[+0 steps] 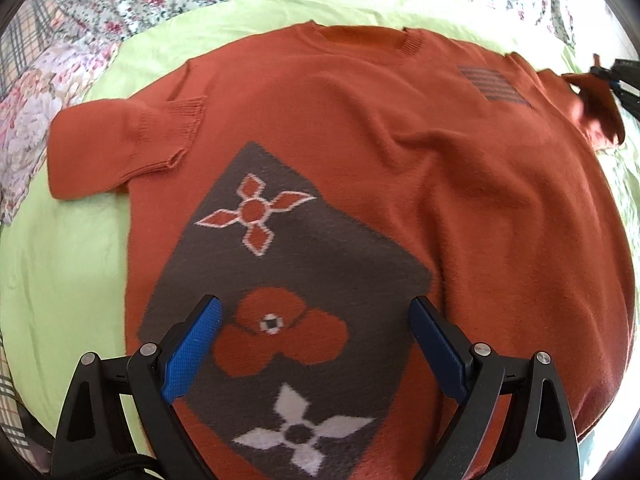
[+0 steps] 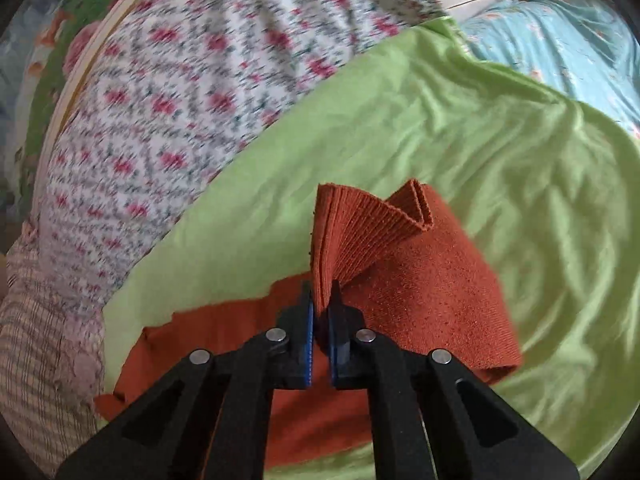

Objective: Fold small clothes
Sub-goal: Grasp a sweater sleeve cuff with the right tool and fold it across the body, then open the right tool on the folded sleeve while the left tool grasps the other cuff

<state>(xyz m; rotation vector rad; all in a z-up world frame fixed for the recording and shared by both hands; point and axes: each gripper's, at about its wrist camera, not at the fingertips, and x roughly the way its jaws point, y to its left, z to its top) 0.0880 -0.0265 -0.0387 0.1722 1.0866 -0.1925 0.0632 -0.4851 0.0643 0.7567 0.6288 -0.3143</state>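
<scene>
An orange knitted sweater (image 1: 400, 152) with a grey flower panel (image 1: 280, 280) lies flat on a light green sheet (image 1: 60, 280). Its left sleeve (image 1: 120, 144) is folded in onto the body. My left gripper (image 1: 316, 320) is open and empty, hovering over the flower panel near the hem. My right gripper (image 2: 322, 300) is shut on the ribbed cuff of the right sleeve (image 2: 400, 272) and holds it lifted off the sheet. In the left wrist view the right gripper (image 1: 612, 80) shows at the far right edge with the sleeve (image 1: 596, 112).
Floral bedding (image 1: 120, 8) lies beyond the green sheet (image 2: 480, 140). A plaid cloth (image 2: 36, 360) lies at the left and a light blue fabric (image 2: 560, 32) at the far right.
</scene>
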